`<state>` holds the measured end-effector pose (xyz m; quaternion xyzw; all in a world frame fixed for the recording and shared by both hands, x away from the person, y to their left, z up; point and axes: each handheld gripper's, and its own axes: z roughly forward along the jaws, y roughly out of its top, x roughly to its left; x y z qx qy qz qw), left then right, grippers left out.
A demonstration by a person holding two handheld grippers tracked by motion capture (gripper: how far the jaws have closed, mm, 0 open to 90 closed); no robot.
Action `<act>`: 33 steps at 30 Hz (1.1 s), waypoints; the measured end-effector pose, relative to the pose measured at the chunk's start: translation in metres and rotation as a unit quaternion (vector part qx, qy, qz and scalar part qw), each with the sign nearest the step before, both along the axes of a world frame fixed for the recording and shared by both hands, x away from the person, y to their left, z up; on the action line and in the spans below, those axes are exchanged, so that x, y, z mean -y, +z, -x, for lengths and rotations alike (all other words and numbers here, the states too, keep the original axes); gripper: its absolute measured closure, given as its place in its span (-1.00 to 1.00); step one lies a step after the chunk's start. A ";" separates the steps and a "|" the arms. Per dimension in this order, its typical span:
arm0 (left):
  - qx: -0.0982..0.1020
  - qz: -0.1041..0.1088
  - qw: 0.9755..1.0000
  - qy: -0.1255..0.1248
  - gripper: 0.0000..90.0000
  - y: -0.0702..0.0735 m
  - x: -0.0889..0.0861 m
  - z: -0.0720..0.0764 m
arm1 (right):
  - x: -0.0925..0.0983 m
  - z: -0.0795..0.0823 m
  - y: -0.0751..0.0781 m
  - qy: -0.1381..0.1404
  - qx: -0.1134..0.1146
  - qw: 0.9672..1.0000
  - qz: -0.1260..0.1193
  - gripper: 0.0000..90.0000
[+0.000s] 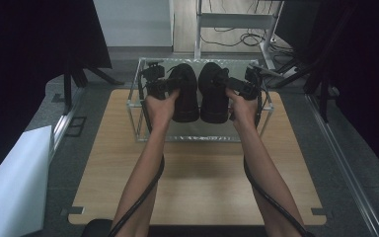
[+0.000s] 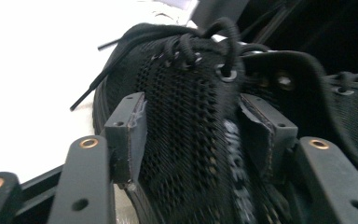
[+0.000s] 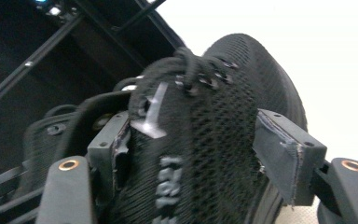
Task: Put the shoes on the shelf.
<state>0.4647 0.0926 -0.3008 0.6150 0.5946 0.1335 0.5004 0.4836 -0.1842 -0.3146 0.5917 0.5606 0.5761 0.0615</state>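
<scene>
High view first: a wooden table carries a clear-sided rack at its far end, and on the rack's upper shelf a pair of black mesh shoes sits side by side, toes toward the far edge, the left shoe just beside the right shoe. Left gripper sits over its shoe from the outer side, jaws part-open astride the mesh upper, pads clear of it. Right gripper mirrors it, jaws part-open around the laced upper, outer pad clear.
</scene>
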 end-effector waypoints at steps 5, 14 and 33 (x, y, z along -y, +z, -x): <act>0.025 0.035 0.999 -0.026 0.09 0.009 -0.015 0.012 | 0.009 0.010 0.013 0.024 0.026 0.999 -0.022 -0.12; 0.038 0.049 0.996 -0.056 0.36 -0.001 -0.052 0.044 | 0.045 0.040 0.009 0.049 0.037 0.998 -0.018 0.32; 0.039 -0.044 0.995 -0.087 0.96 -0.039 -0.034 0.069 | 0.037 0.081 -0.033 0.099 0.062 0.991 0.063 1.00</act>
